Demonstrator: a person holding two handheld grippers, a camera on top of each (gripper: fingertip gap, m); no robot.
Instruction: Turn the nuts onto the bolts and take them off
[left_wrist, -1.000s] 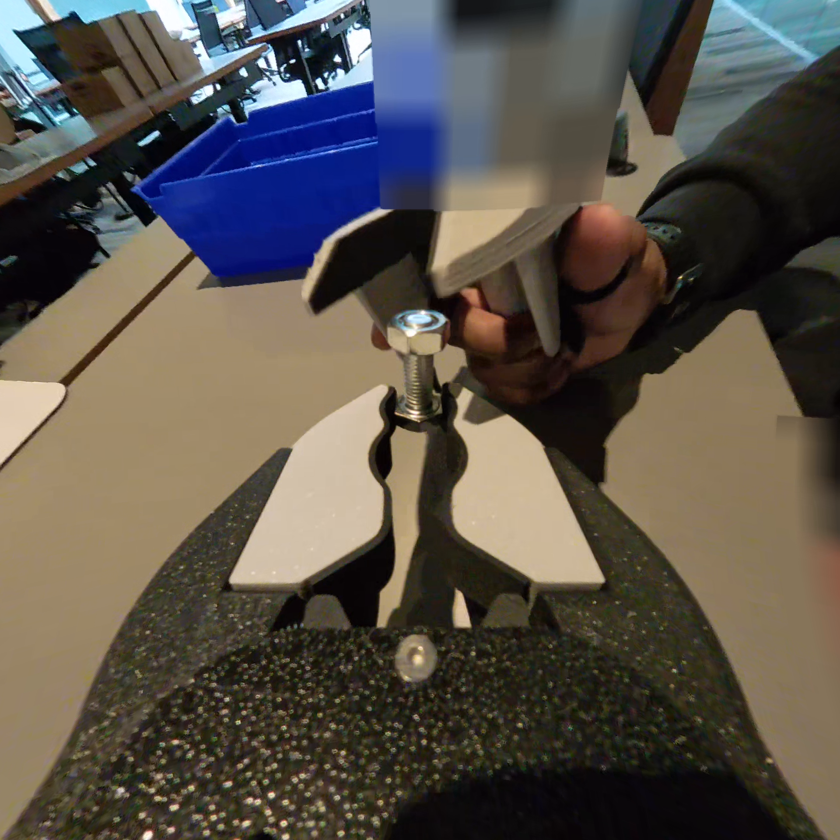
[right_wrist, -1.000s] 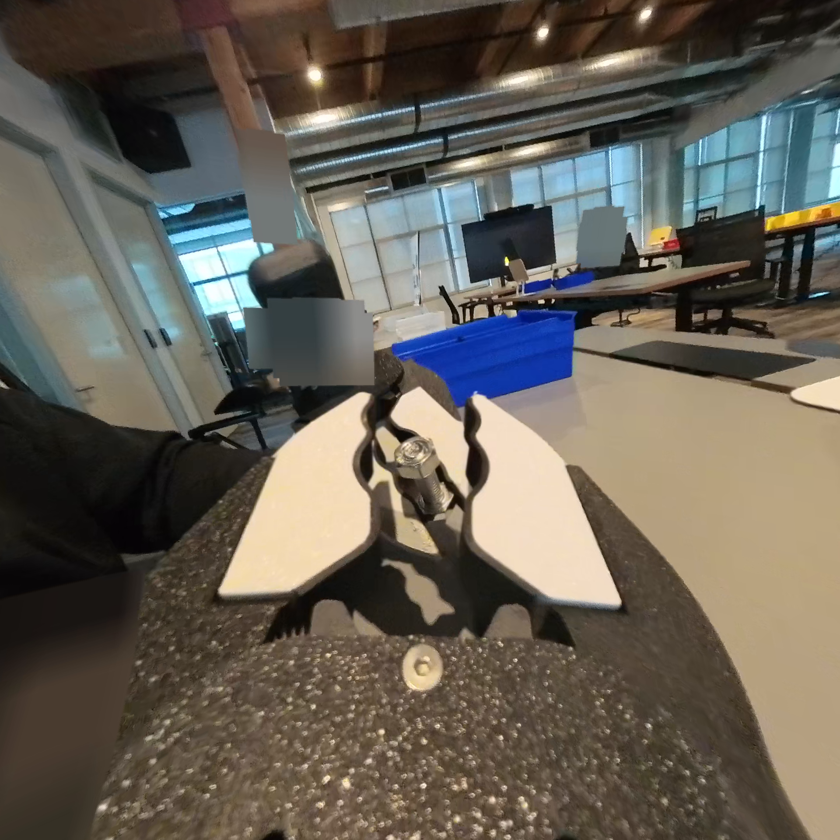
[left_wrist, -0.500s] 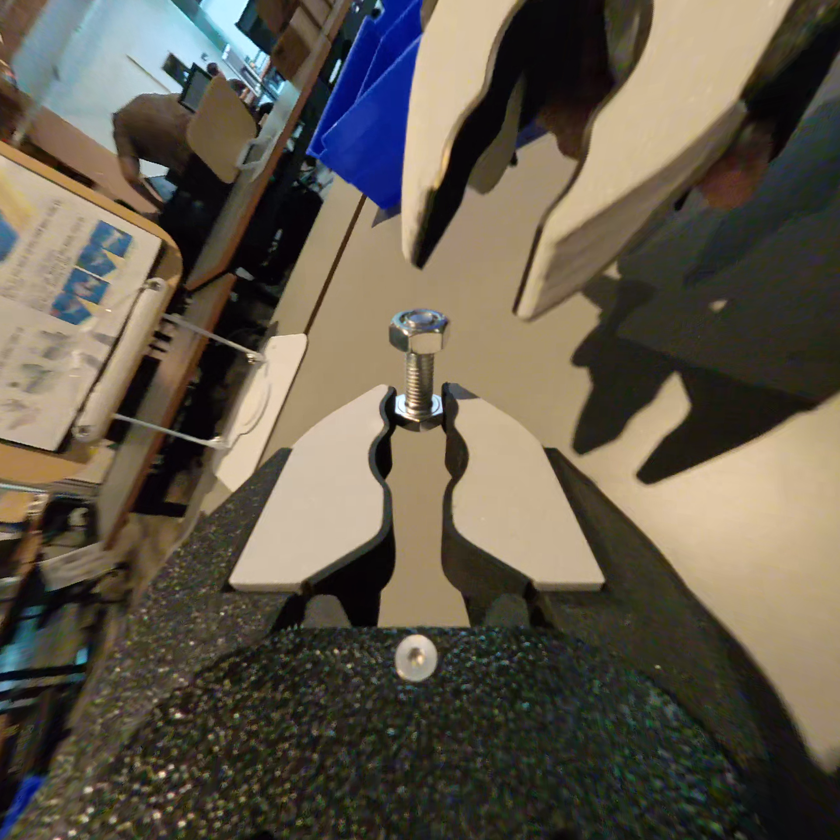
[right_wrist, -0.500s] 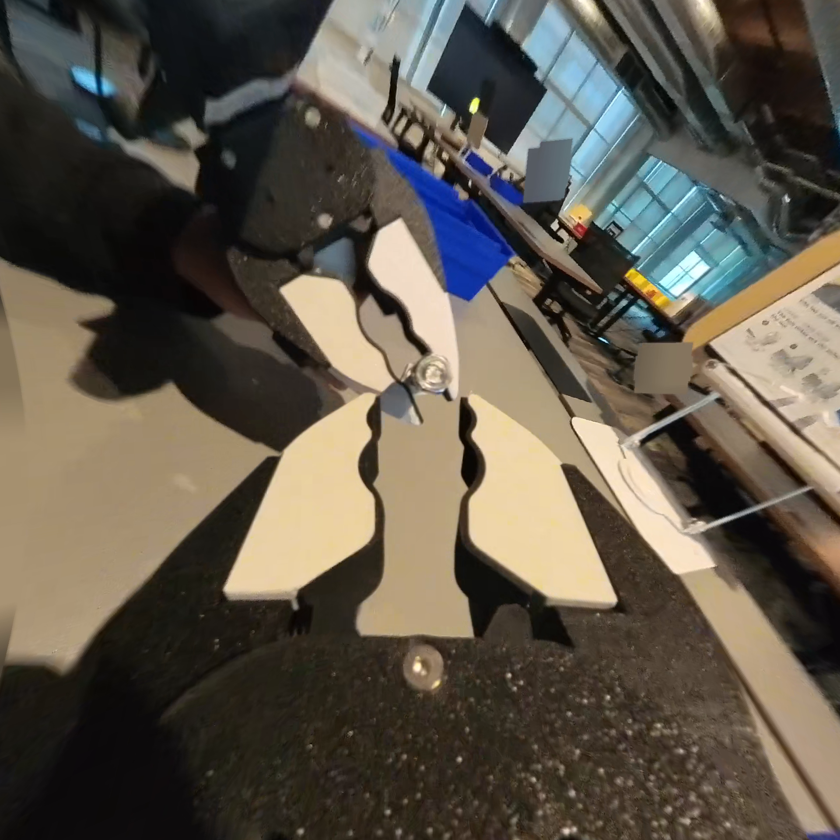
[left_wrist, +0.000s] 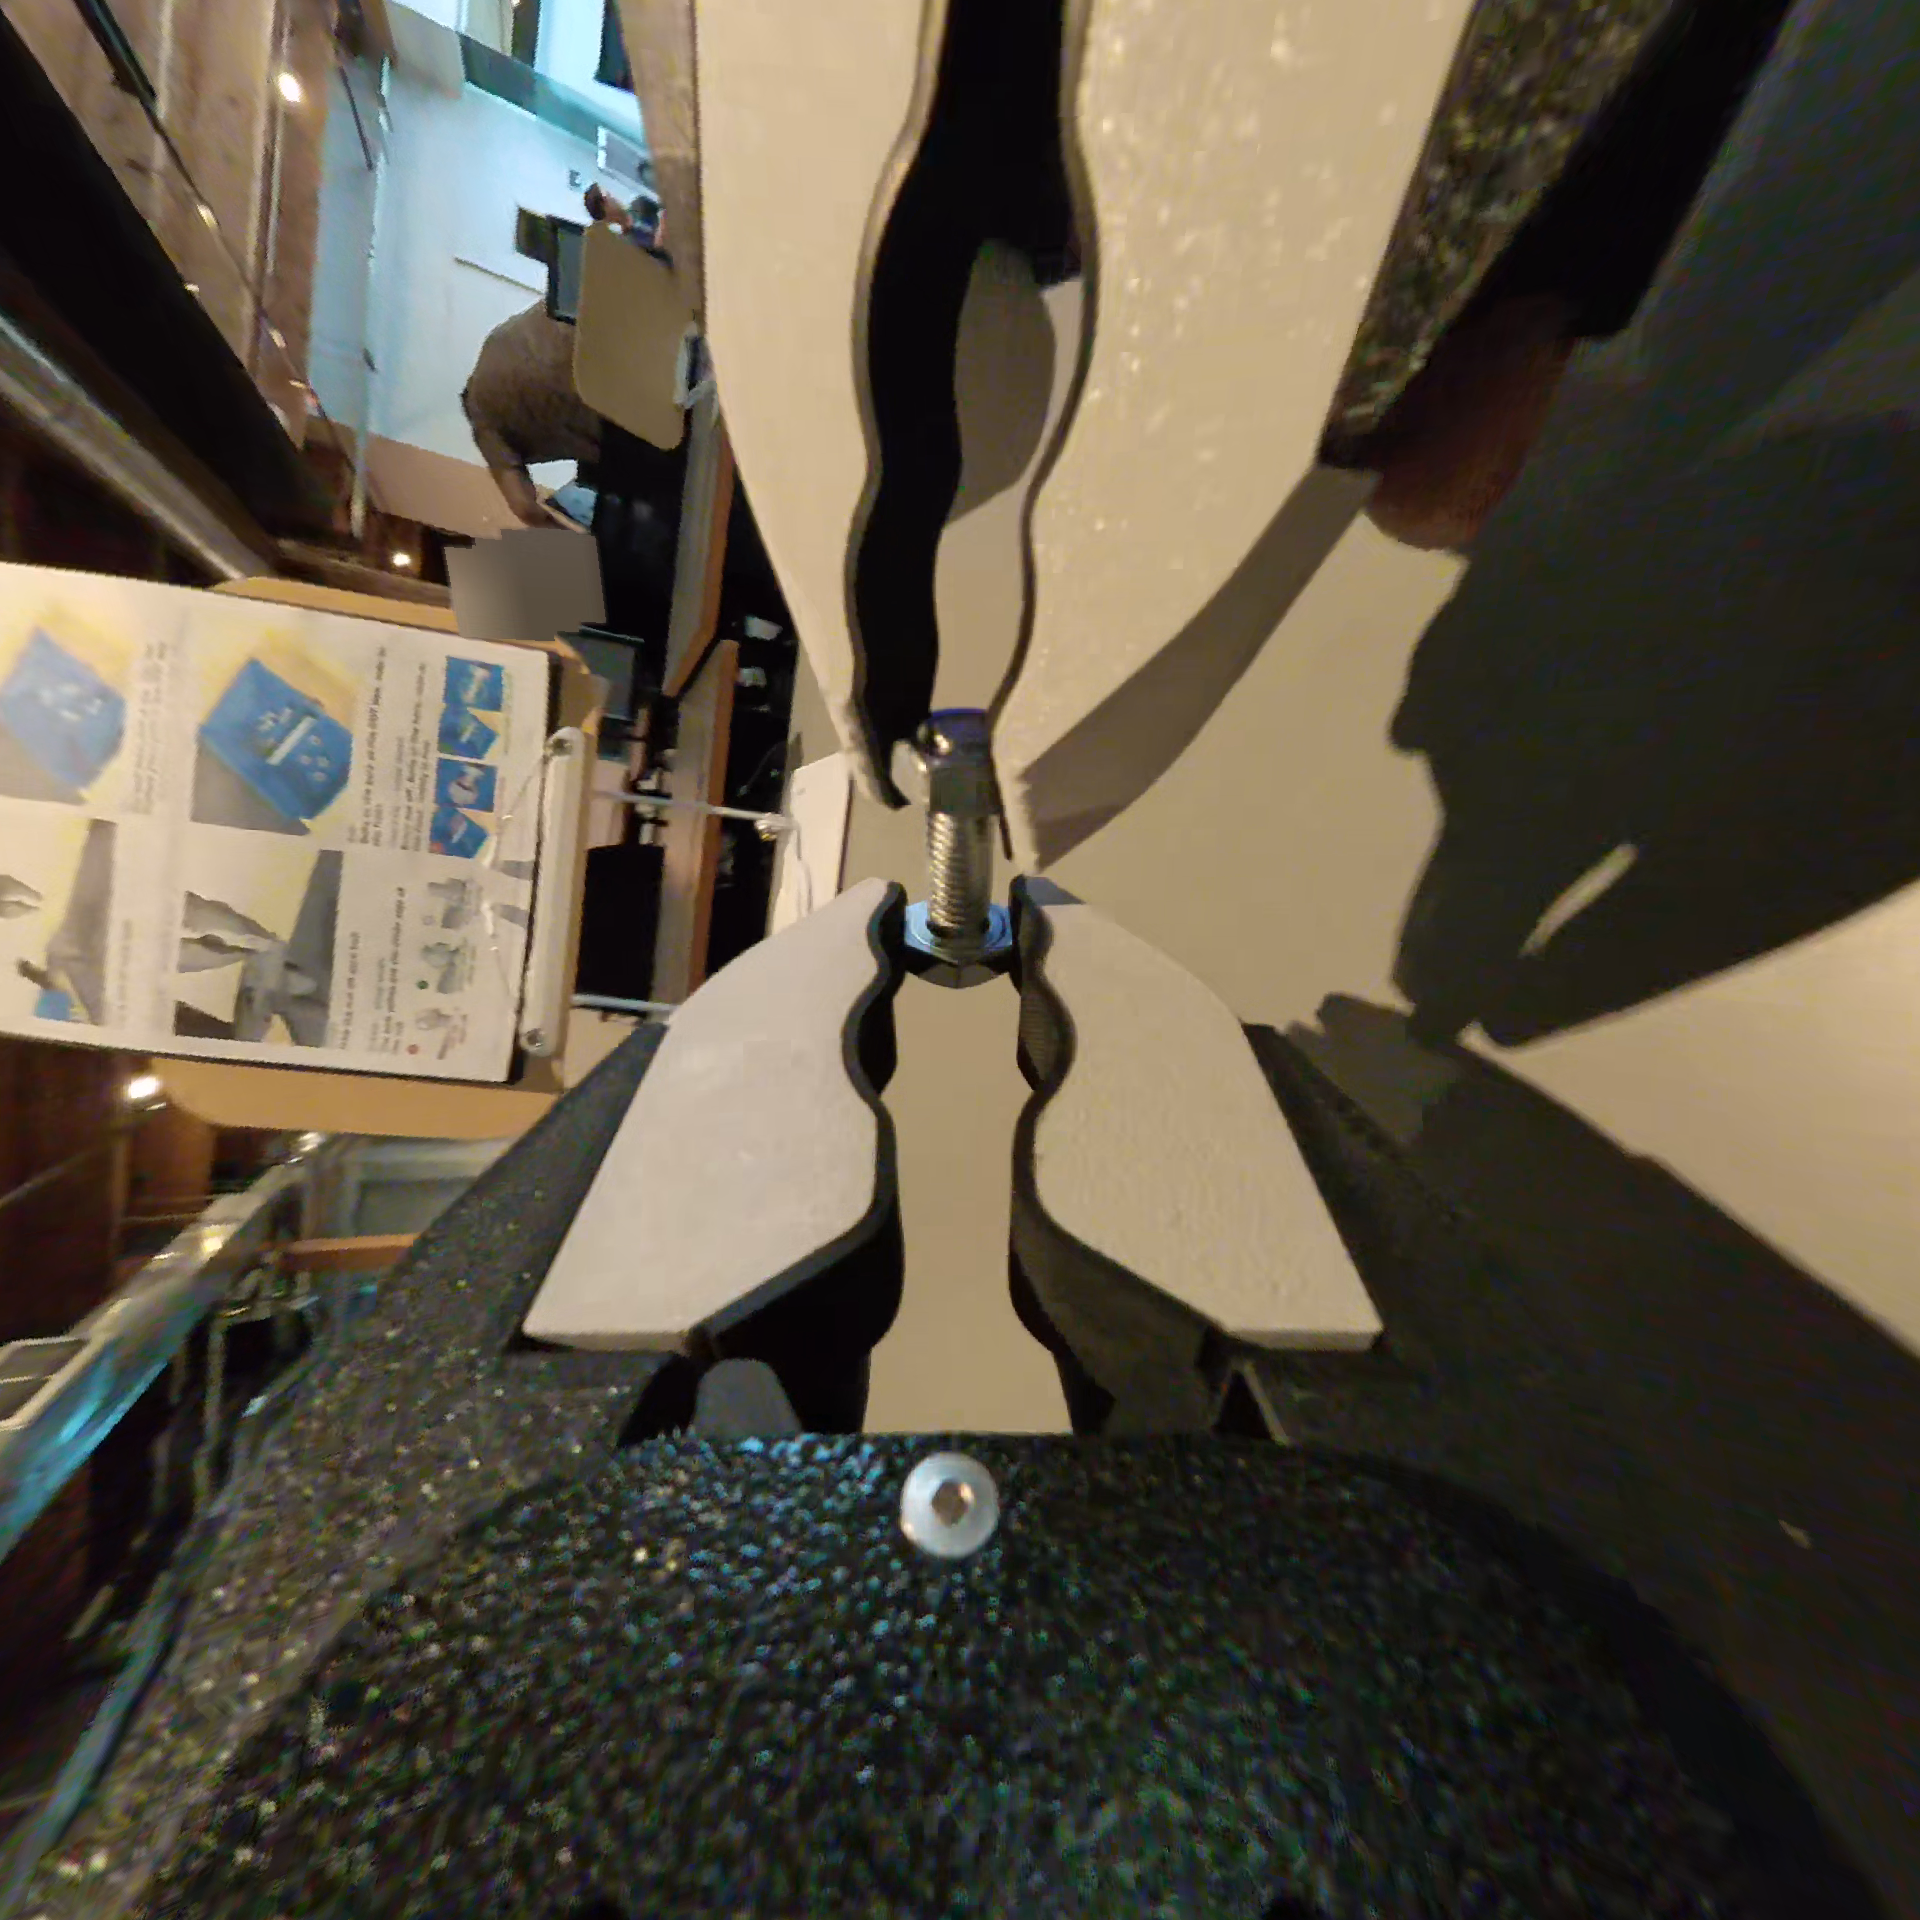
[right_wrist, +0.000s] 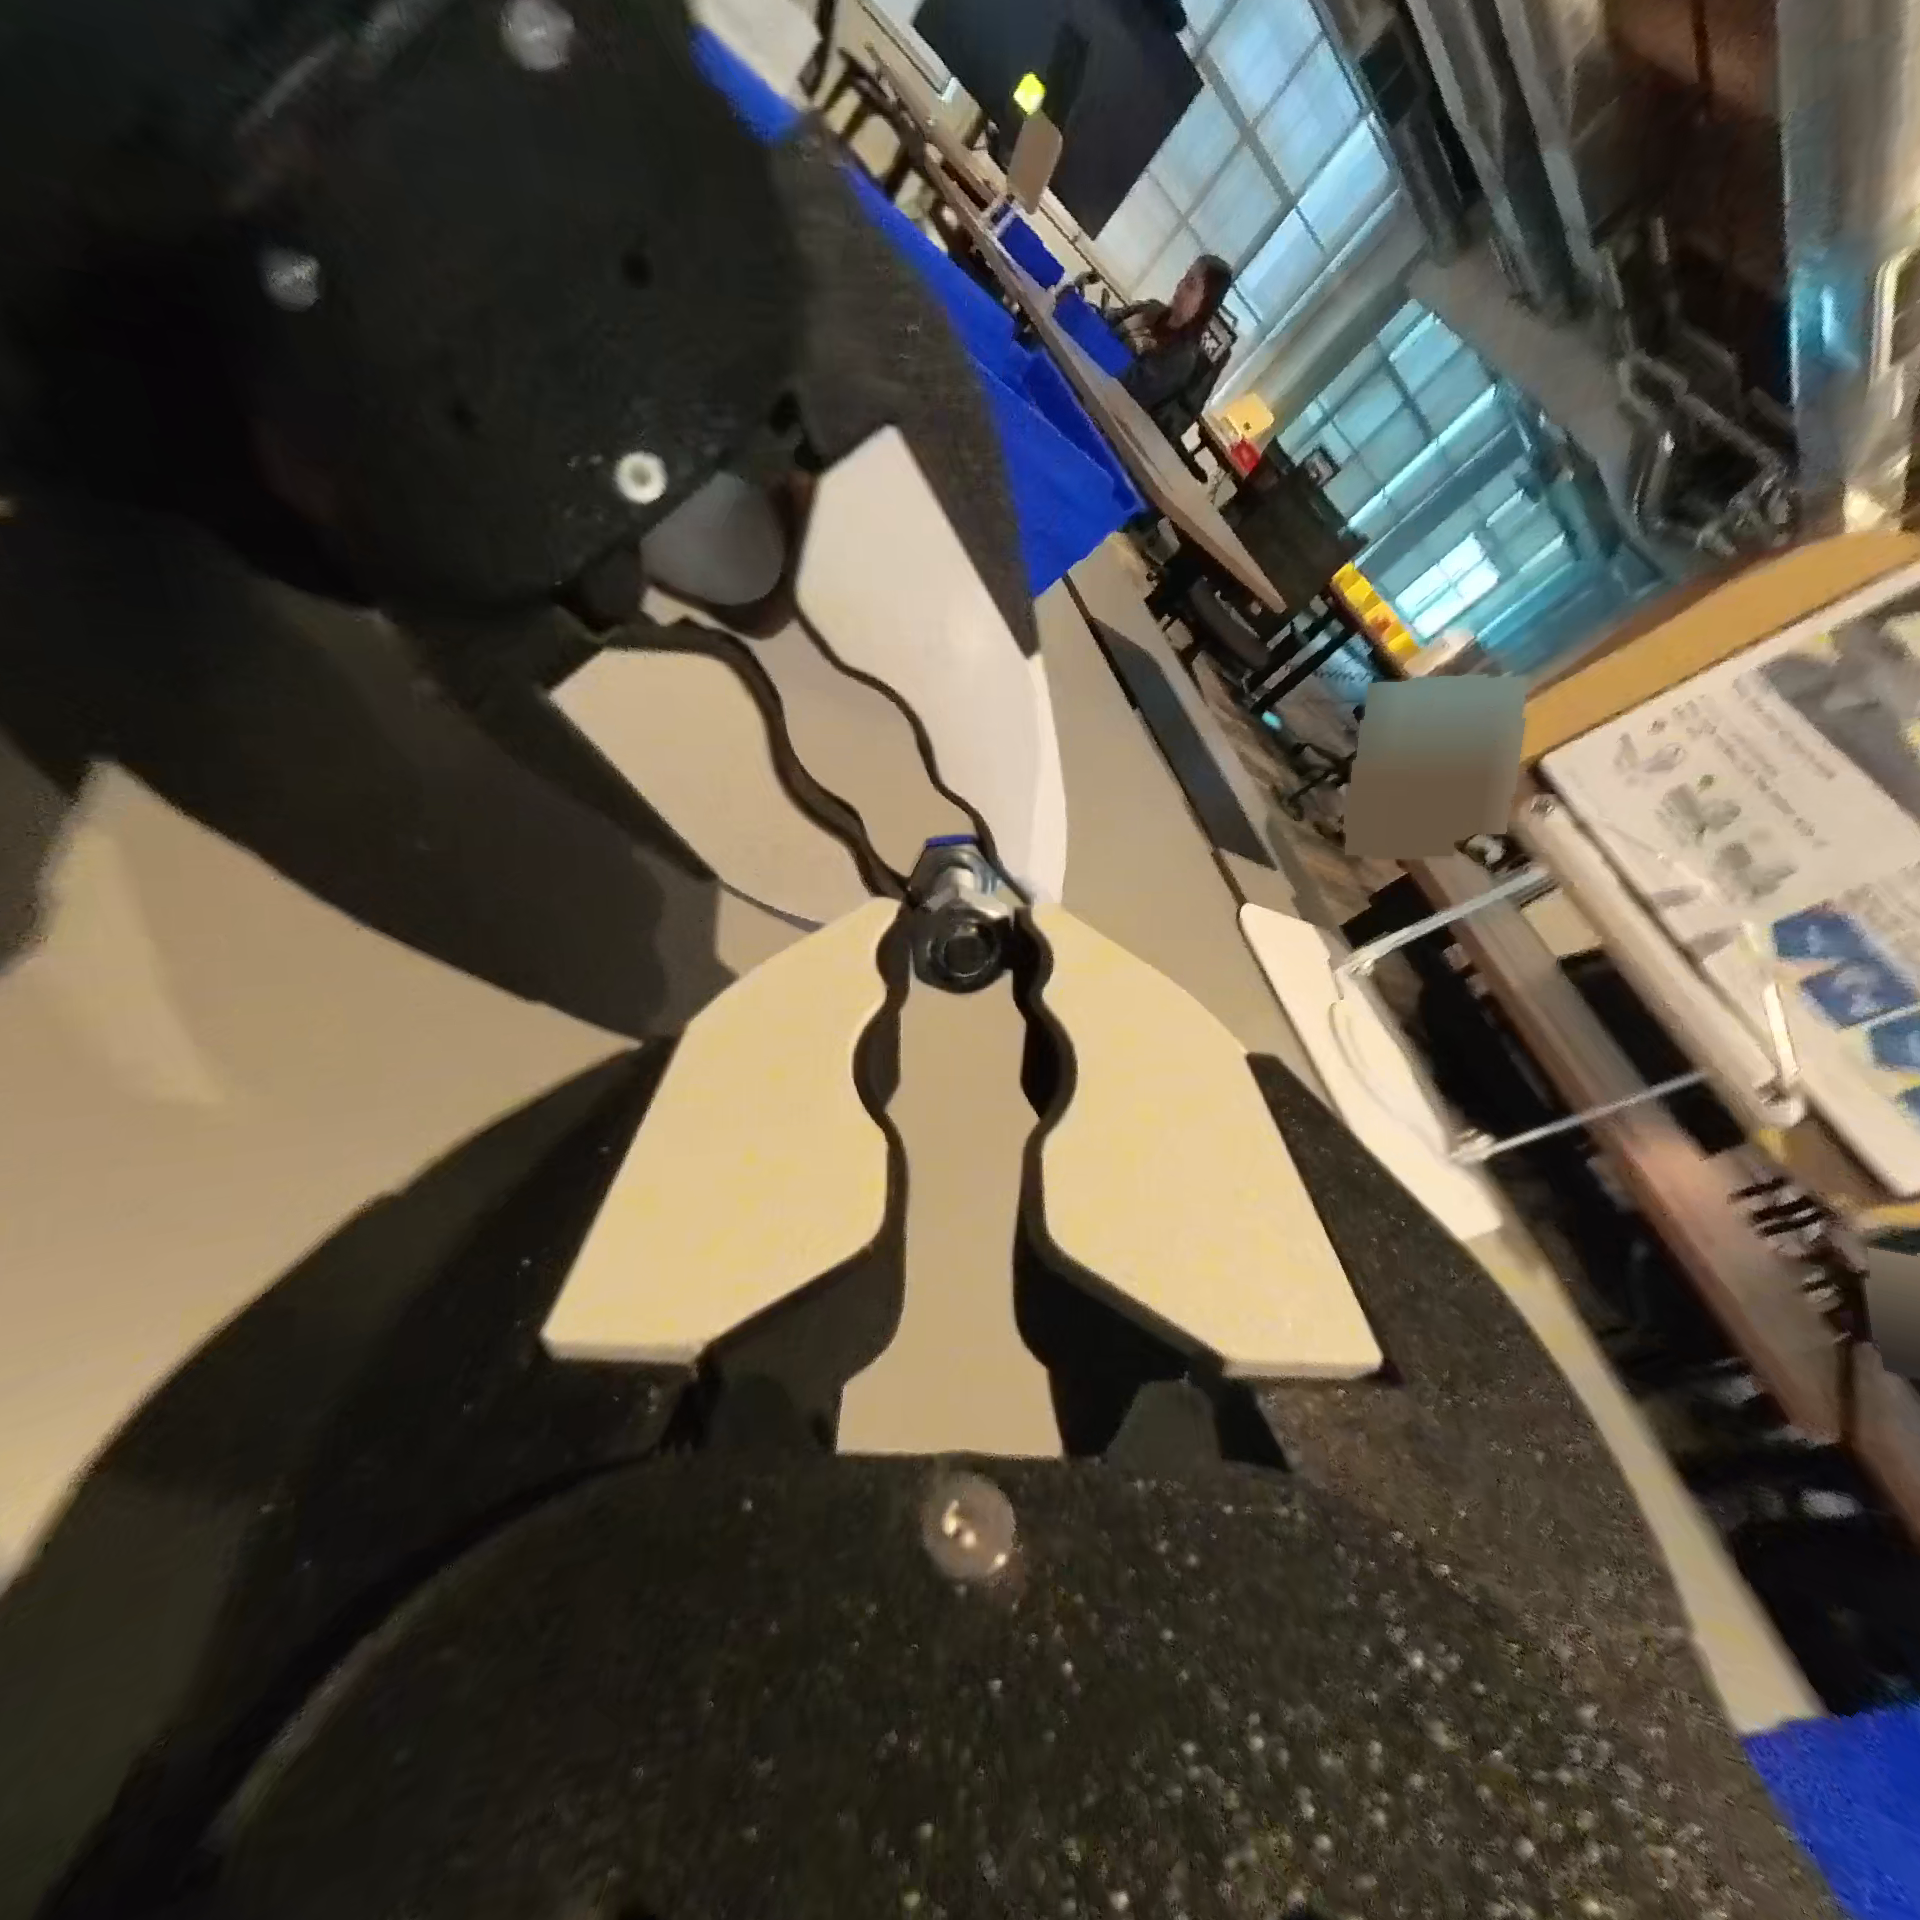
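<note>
- My left hand-held gripper (left_wrist: 956, 914) is clamped on the hex piece at the near end of the bolt (left_wrist: 954, 852), holding it up off the surface (left_wrist: 1662, 1091).
- My right hand-held gripper (right_wrist: 958, 935) meets it tip to tip. Its fingertips (right_wrist: 1049, 956) are pressed against the hex piece at the other end, so both tools grip the same bolt, one at each end.
- As I judge it, I am in the turning step: one end is braced while the other gets twisted. A stretch of bare thread shows between the two hex pieces, so the nut is neither fully home nor off.
- The next move calls for rolling one wrist about the bolt's axis while the other stays steady. After that I would let go, swing back and re-grip, since a wrist only turns so far.
- Both grips sit at the very fingertips, so I would keep the two tools in line. Any tilt could let a hex piece slip out.
- I cannot tell which hex piece is the nut and which is the bolt's head, nor which way the thread has to go.
- The right view is blurred, and my own tools and sleeve hide much of the surface, so I cannot see whether other nuts or bolts lie there.
</note>
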